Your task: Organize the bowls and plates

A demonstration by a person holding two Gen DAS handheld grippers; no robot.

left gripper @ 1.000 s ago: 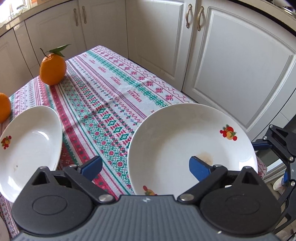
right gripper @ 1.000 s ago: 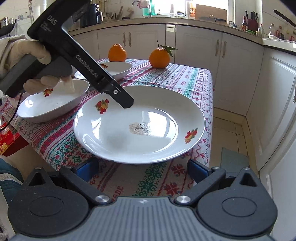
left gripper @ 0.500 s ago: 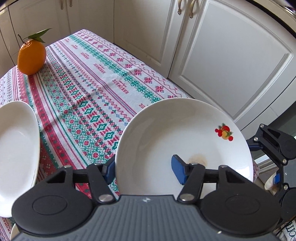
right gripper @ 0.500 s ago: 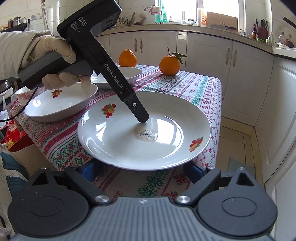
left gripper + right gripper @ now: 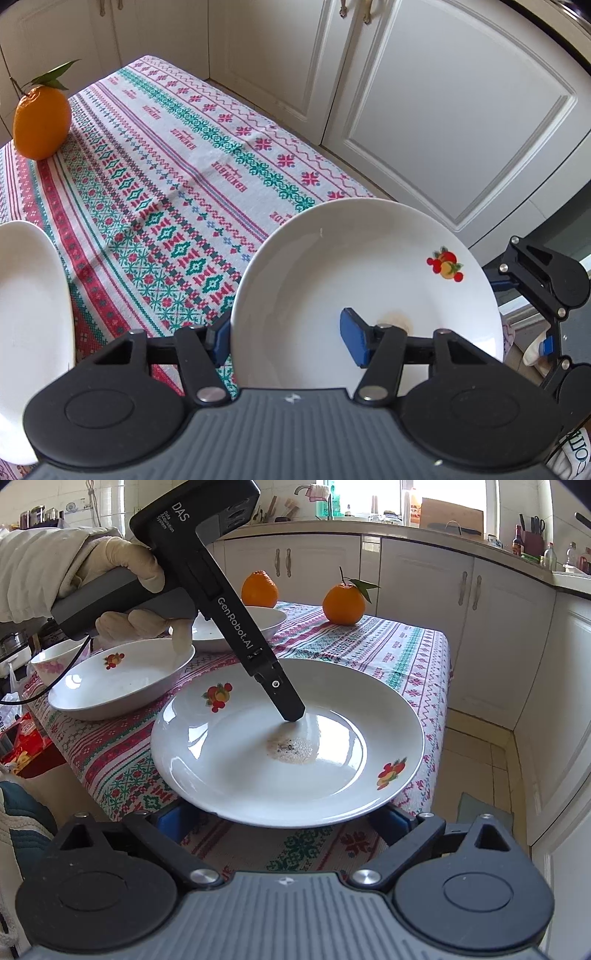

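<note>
The left hand-held gripper (image 5: 293, 716), marked "GenRobot.AI" and "DAS", pinches the plate (image 5: 343, 738).

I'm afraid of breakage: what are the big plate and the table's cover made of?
The big plate looks like glazed white ceramic: it is glossy, mirrors the window light, and carries printed fruit motifs. The table's cover looks like woven cloth, matte, with a stitched-looking pattern and soft creases.

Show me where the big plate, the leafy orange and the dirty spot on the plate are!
big plate (image 5: 332, 794): right wrist view, on its bare near rim.
leafy orange (image 5: 41, 122): left wrist view, on the middle of its peel.
dirty spot (image 5: 291, 748): right wrist view, on the plate's centre stain.
</note>
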